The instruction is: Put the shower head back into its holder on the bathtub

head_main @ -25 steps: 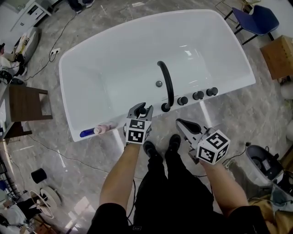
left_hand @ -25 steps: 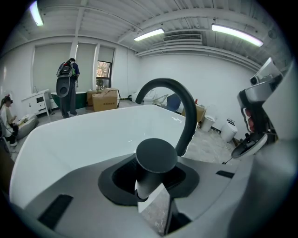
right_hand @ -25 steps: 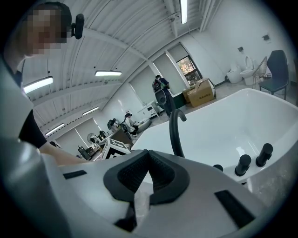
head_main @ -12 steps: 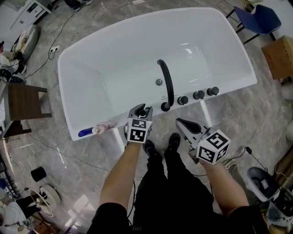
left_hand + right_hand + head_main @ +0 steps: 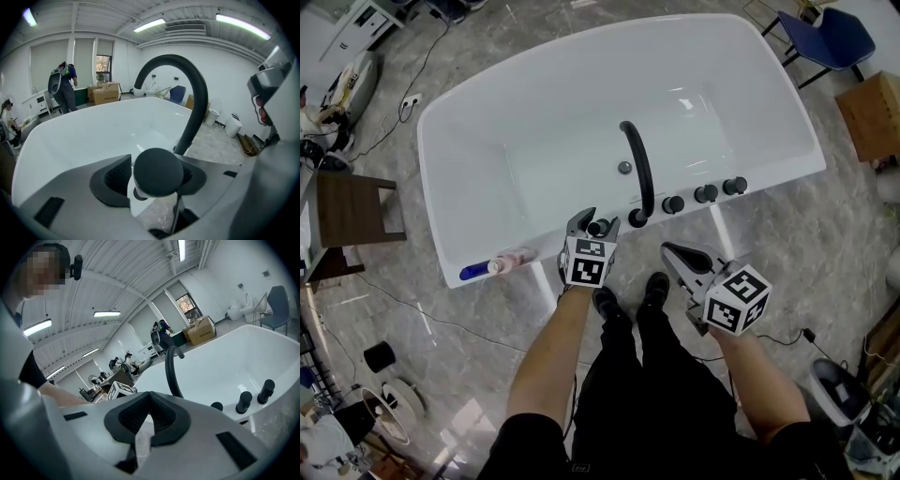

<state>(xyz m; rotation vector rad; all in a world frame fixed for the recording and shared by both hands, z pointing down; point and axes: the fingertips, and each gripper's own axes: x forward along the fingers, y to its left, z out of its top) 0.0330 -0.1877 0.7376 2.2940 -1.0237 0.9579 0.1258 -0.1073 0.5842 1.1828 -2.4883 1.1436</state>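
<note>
"Handling of the shower head, what's your guess?"

"Hard and stiff, I'd judge, with a smooth dark rounded cap that could slip. Not fragile, moderate weight, and any hose would drag on it, though none shows. The sides of the cap are the sensible place to pinch."

"Where is it?"

"Upright between the jaws of the left gripper, on the near rim of the bathtub. It looks seated, but the holder itself is hidden beneath it. Those jaws have just been opening; the pads stand off either side of the cap without pressing."

"Beyond the jaws?"

"The black arched spout, slightly right, with three knobs further right."

"The right gripper?"

"Jaws together, nothing between them, held off the rim."

"Any writing?"

"None legible. Only square markers on the cubes; a bottle left of the jaws is too small to read."
</note>
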